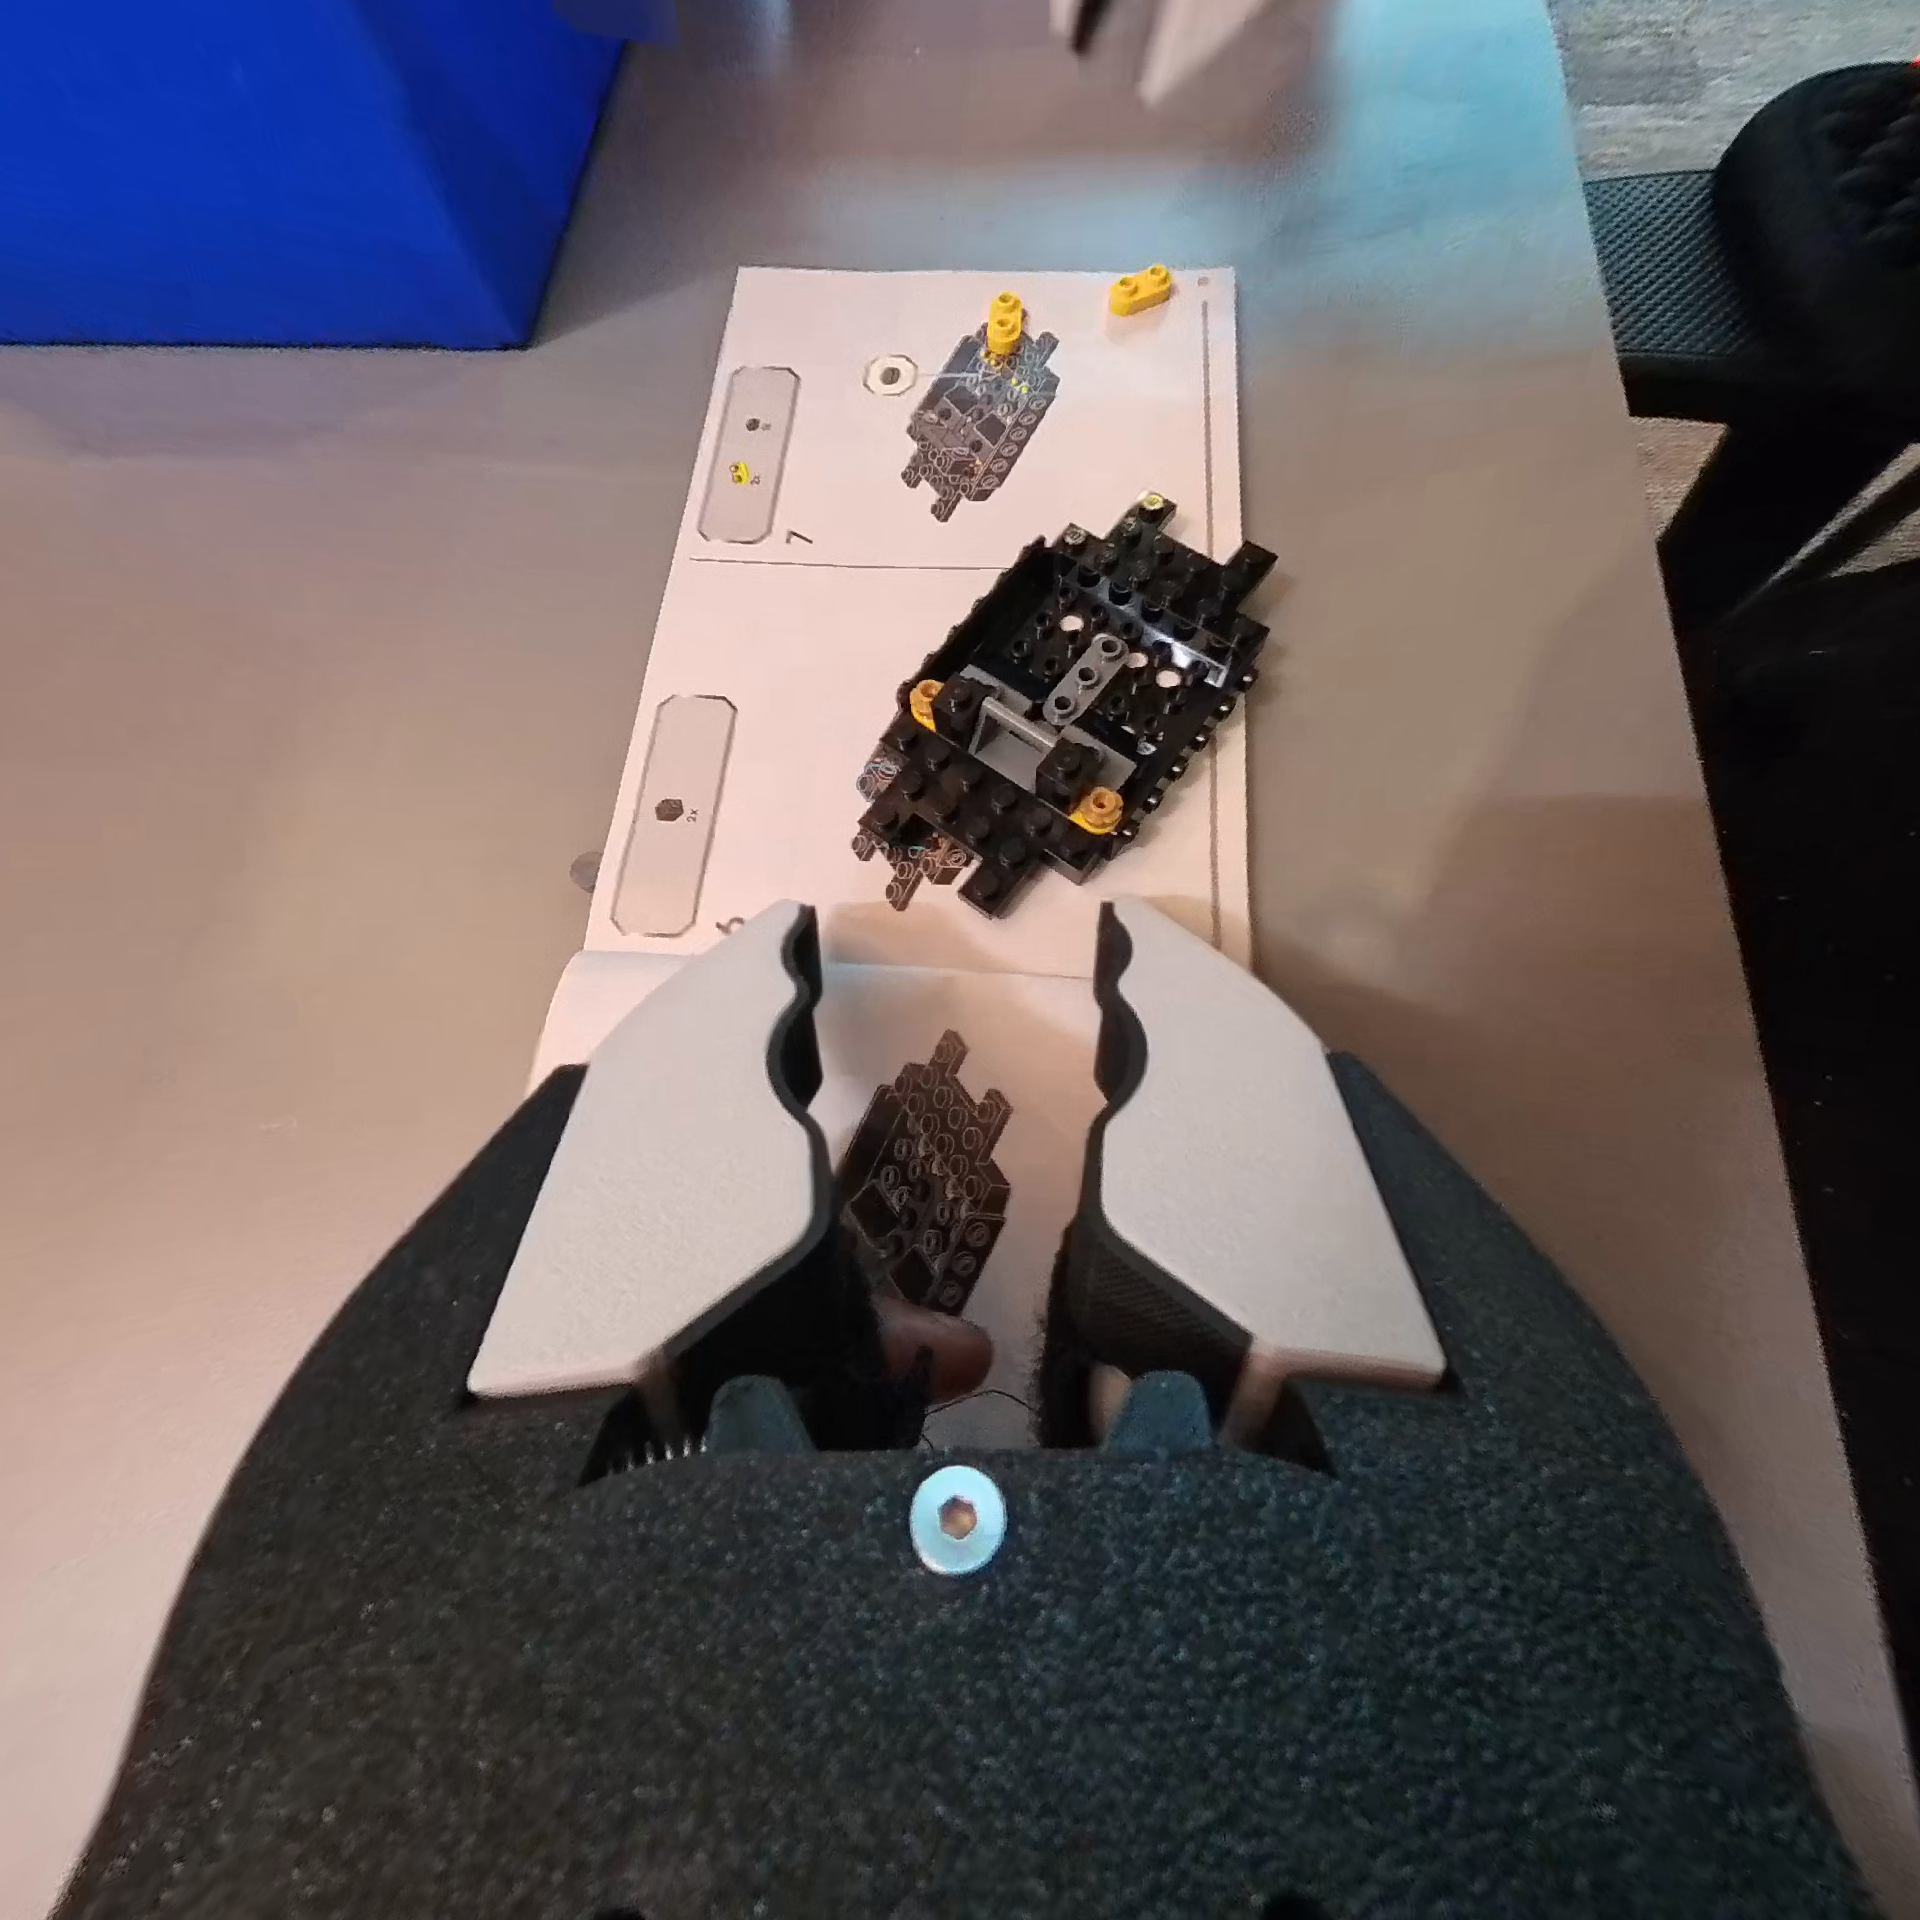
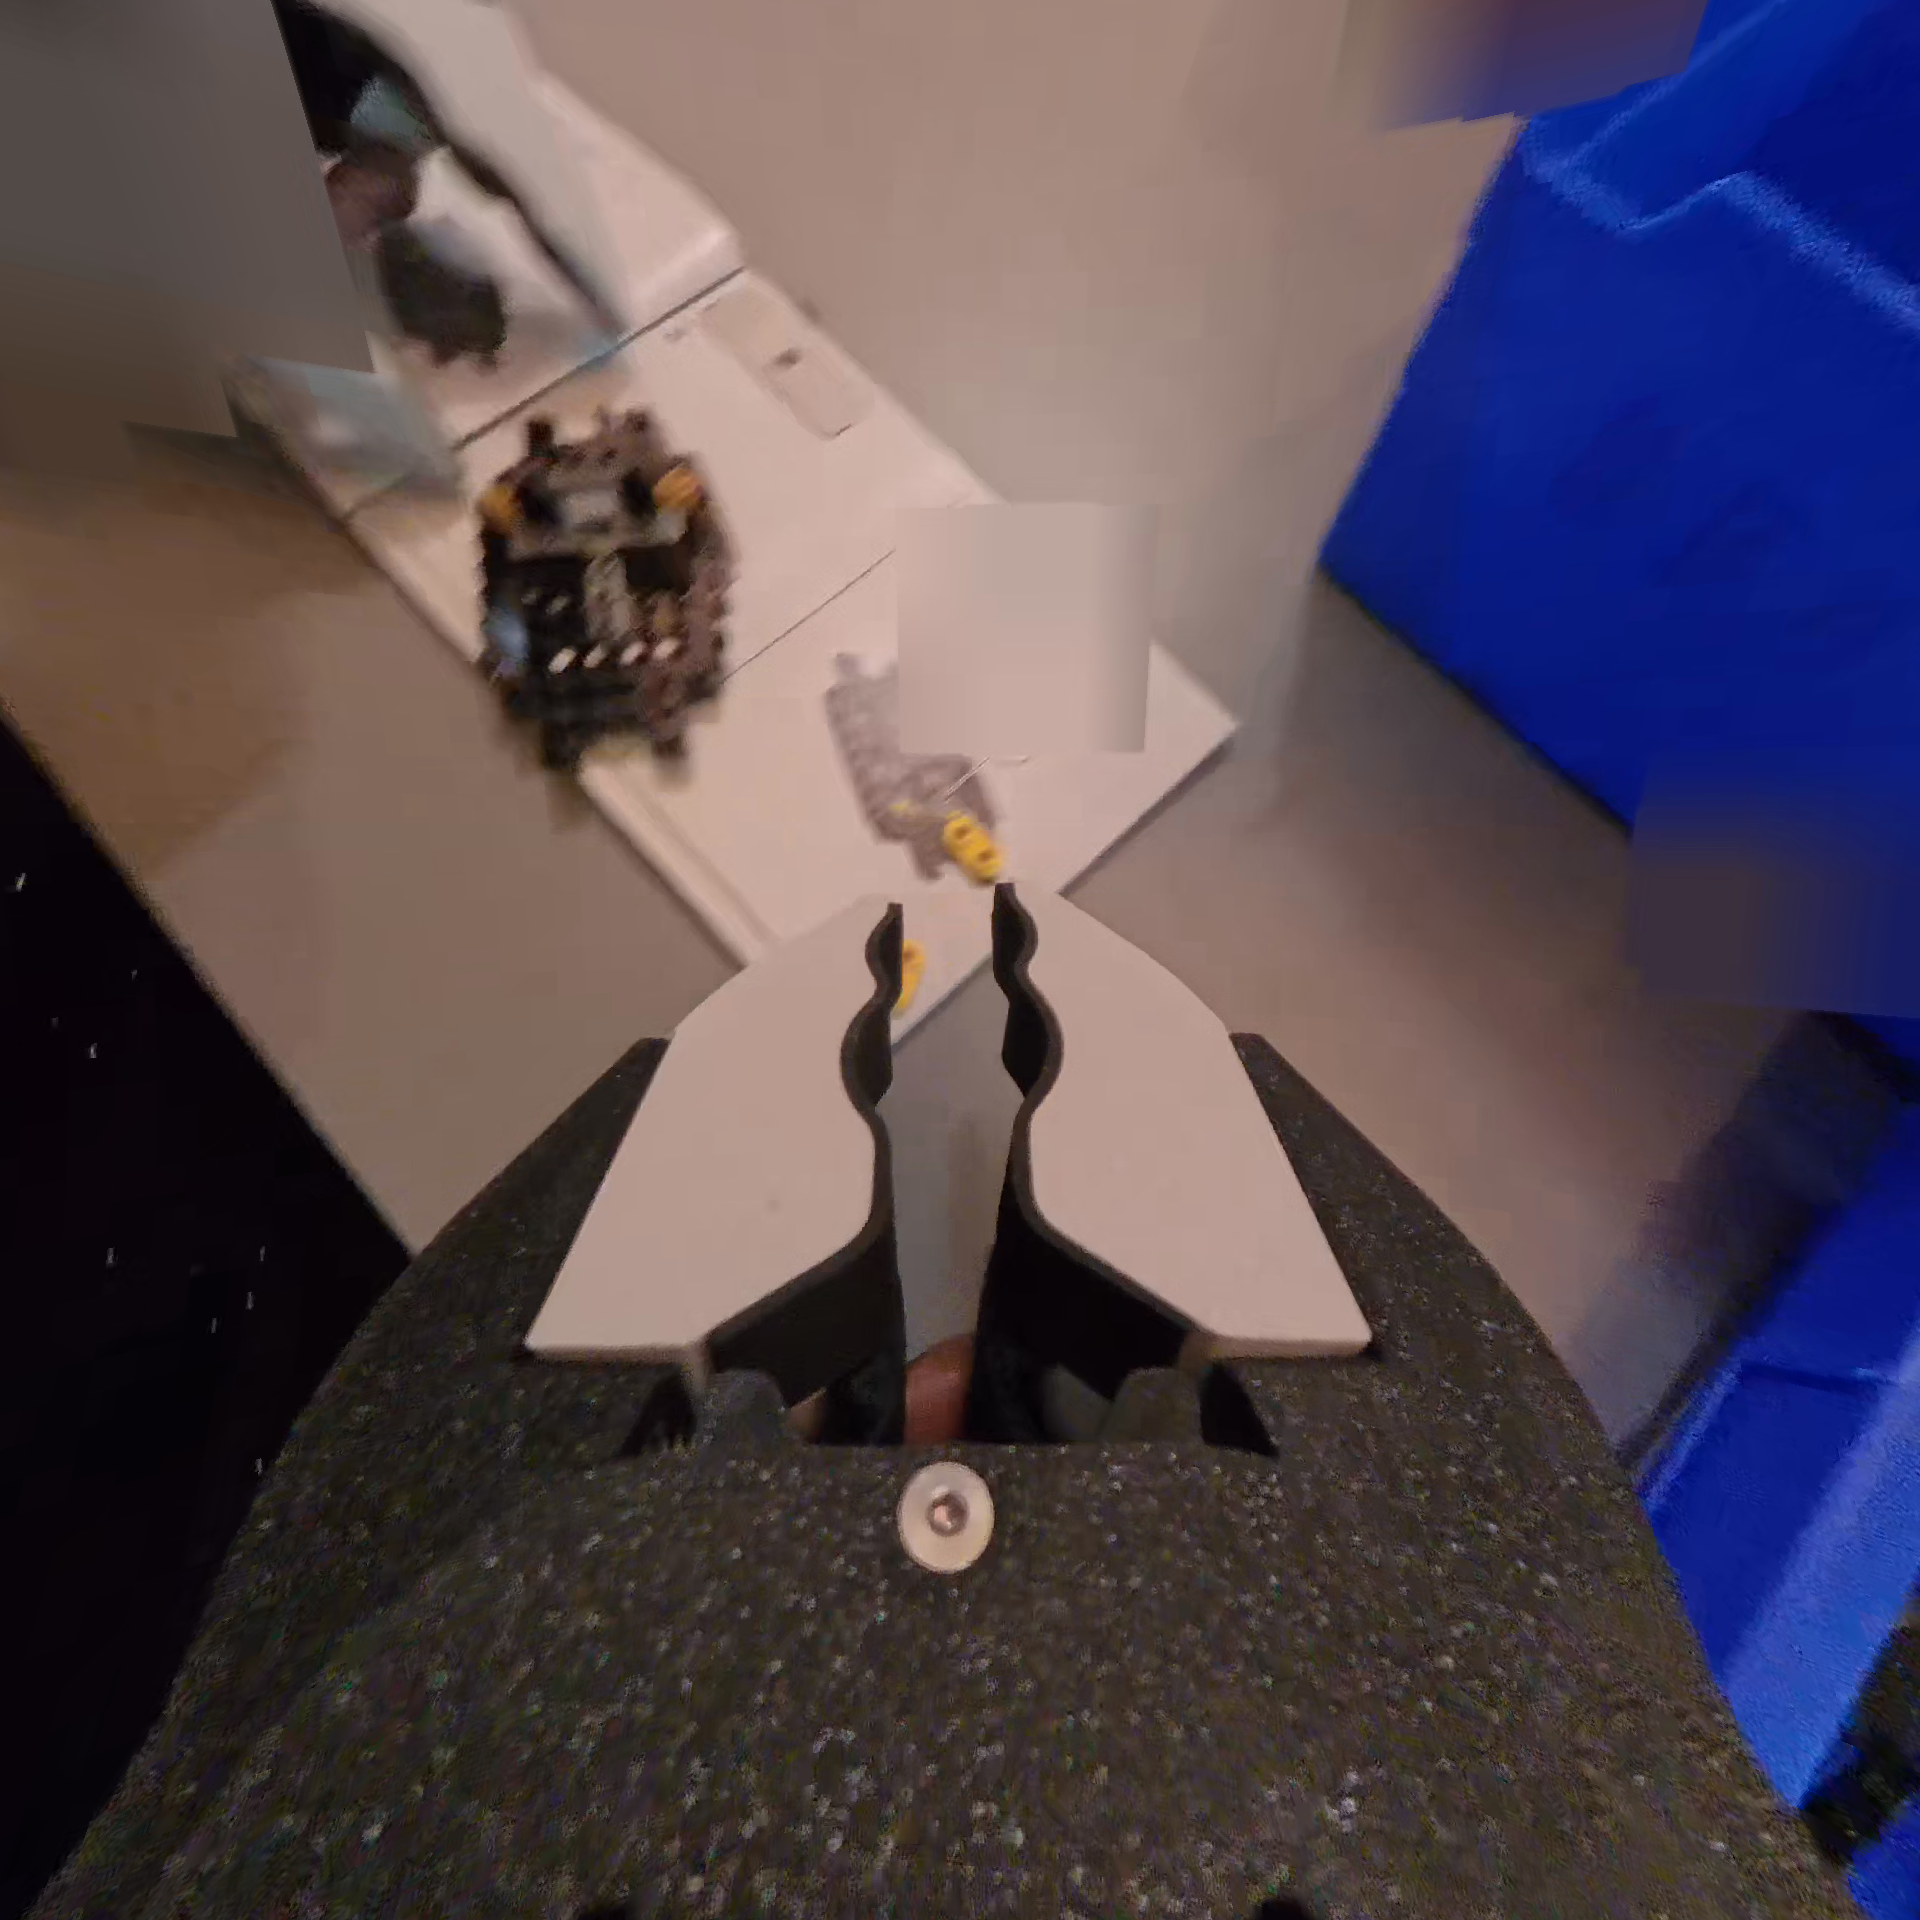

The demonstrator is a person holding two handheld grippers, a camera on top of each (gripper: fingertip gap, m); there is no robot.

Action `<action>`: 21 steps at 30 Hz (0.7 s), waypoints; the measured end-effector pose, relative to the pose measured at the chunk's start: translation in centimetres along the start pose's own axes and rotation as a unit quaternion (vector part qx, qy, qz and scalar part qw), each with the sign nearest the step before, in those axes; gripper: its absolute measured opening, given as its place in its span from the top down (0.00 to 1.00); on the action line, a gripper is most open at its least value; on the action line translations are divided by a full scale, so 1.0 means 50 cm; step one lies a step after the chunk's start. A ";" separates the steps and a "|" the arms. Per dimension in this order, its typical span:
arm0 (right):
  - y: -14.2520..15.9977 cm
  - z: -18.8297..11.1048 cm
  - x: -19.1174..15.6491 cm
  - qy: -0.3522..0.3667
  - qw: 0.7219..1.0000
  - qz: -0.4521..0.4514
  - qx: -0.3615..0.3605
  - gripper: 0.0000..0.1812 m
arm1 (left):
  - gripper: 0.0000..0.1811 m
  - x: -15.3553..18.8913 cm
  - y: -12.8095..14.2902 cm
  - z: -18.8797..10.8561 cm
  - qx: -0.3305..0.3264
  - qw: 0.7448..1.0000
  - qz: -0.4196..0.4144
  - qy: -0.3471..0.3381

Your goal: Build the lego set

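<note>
A part-built black lego model (image 1: 1070, 717) with grey and yellow pieces lies on the open instruction booklet (image 1: 790, 644). My left gripper (image 1: 956, 925) is open and empty, just short of the model's near end. A loose yellow piece (image 1: 1140, 289) lies at the booklet's far end. In the right wrist view my right gripper (image 2: 948, 904) is open with a narrow gap and empty. It hovers over the booklet's (image 2: 790, 499) near edge. The yellow piece (image 2: 912, 971) shows partly behind its left finger. The model (image 2: 597, 613) lies farther off, blurred.
A blue bin (image 1: 260, 166) stands on the grey table at the far left, and blue bins (image 2: 1662, 520) fill the right of the right wrist view. A black chair (image 1: 1787, 520) is beyond the table's right edge. The right gripper (image 1: 1164, 42) shows blurred at the top. One gripper's finger ends stand about 15 cm off the other's. About 4 cm separates my right fingertips from the loose yellow piece (image 1: 1140, 289).
</note>
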State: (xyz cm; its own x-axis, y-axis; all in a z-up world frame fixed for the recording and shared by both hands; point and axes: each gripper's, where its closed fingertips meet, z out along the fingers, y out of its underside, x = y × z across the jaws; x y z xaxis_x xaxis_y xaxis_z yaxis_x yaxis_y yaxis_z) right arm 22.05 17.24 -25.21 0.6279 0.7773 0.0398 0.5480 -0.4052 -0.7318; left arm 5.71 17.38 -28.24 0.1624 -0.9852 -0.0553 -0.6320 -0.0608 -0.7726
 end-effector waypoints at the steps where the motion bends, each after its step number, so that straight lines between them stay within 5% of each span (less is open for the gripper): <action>1: -0.016 0.007 0.005 -0.005 1.000 0.010 0.002 0.91 | 0.73 0.006 0.004 -0.002 -0.006 1.000 -0.010 0.012; 9: -0.183 0.171 -0.064 -0.146 0.987 -0.060 -0.004 0.95 | 0.72 0.004 0.003 -0.024 0.006 0.999 -0.037 0.026; 14: -0.195 0.284 -0.068 -0.175 0.966 -0.161 -0.102 0.96 | 0.71 0.040 0.010 -0.020 -0.001 0.995 -0.070 0.077; 21: -0.194 0.311 -0.088 -0.199 0.950 -0.199 -0.132 0.94 | 0.72 0.050 0.012 -0.024 0.003 0.995 -0.061 0.081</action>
State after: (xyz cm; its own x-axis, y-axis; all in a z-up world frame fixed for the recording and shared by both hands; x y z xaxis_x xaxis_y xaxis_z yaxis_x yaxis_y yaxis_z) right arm 5.37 25.26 -28.87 0.1115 0.9936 -0.0207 0.8508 -0.1062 -0.5147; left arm 4.84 14.70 -28.10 0.1139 -0.9834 0.1410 -0.6104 -0.1813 -0.7711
